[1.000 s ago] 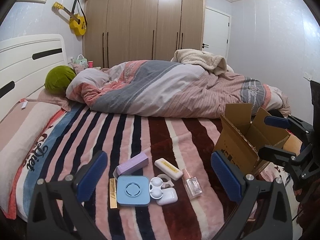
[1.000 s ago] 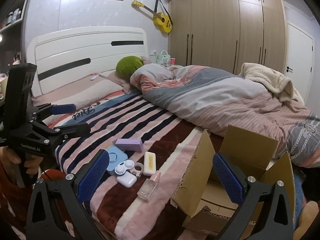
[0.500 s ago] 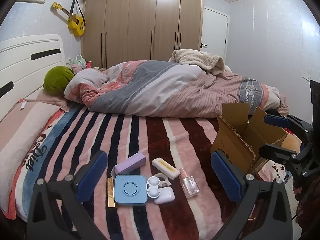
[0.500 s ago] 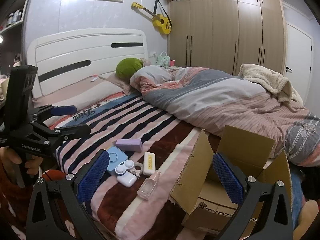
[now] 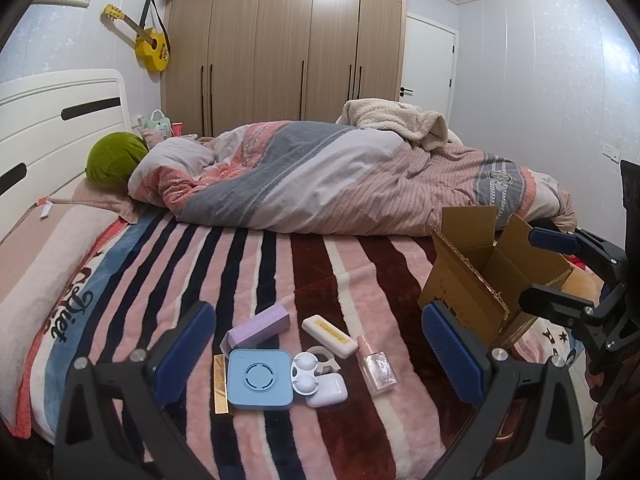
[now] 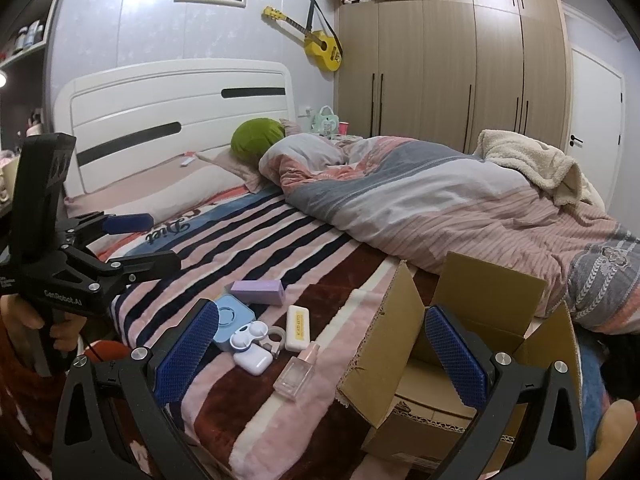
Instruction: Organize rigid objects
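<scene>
The small things lie in a cluster on the bed: blue case, purple box, white bar, bottle. They sit straight ahead between the left tongs, whose jaws stand wide apart and empty. The bar's long axis runs from near right to far left; the bottle's neck points away. The carton lies to their right, ahead of the right tongs, also apart and empty.

"CenRobot.AI" on the left gripper body, "Diet" in script on the striped blanket, yellow label on white case unreadable
</scene>
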Demonstrator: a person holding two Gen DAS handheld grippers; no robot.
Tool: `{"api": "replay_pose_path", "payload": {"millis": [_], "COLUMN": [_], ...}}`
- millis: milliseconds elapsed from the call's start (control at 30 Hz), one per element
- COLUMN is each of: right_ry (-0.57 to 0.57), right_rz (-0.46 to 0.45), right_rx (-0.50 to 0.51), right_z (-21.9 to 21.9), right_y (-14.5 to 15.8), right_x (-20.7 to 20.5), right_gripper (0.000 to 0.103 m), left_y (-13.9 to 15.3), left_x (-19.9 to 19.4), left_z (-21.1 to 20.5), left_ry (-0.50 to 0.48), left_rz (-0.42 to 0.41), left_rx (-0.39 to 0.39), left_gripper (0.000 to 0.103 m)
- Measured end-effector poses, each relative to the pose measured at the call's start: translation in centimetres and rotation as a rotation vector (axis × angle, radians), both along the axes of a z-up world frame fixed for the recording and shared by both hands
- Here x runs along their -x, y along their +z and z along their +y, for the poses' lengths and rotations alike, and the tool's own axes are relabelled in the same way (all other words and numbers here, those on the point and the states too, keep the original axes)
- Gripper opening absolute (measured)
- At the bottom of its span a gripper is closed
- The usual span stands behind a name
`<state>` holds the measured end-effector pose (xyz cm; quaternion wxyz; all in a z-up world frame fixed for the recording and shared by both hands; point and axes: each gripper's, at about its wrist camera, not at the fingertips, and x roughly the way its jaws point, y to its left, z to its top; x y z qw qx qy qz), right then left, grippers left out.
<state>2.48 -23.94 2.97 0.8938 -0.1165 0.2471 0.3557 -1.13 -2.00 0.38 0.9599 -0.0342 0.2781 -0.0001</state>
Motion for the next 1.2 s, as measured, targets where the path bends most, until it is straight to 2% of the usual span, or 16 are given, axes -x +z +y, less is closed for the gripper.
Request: {"api": "replay_pose_path", "payload": {"millis": [367,467,533,667,767,833,933,1067,1100,1200], "right_ry": [0.003,-0.011,0.013,0.058,0.084,0.081,0.035,-0.035,-0.042,-0.106], "right_rz": [-0.014,-0.078,-0.08,-0.072,-0.005,0.078,0.205,0.329,0.333,0.229], "right_rx": [0.004,0.027,0.026,0.044,0.051,0.057,0.087,0.118,0.118,0.179], "right_z": [0.0,0.6,1.5,4.0,6.1,7.3,8.3,8.7,8.7,9.0], "right_y": [0.1,0.5,0.4,-0.7,-3.0,-5.5,-10.5,-15.6,-16.5,-16.8], "right_x": [0.2,1.1,1.5,1.7,1.2,0.4,-1.5,-3.7,-4.1,-4.2], "right_gripper": [0.102,0.094,0.092,0.066,0.058,0.057,0.057,0.052,0.052,0.052], "left_y": [0.0,0.1,0.2,-0.3,-1.3,-2.5,-4.6,-7.1,-7.6,-8.7], "left_x": [0.2,0.2,0.3,0.0,-0.4,-0.9,-1.6,-2.3,-2.3,-2.5], "left_z": [-0.2,0.5,0.9,2.9,4.3,5.2,6.5,7.9,8.1,8.5], "left_ry": [-0.002,-0.008,0.003,0.015,0.035,0.057,0.059,0.081,0.087,0.111], "left_rz": [-0.002,-0.007,-0.012,-0.012,-0.004,0.014,0.059,0.088,0.094,0.112], "left_rx": [0.013,0.037,0.034,0.051,0.049,0.039,0.061,0.093,0.091,0.057], "left_gripper": [0.103,0.103,0.103,0.103,0.103,0.103,0.103,0.103,0.103,0.103]}}
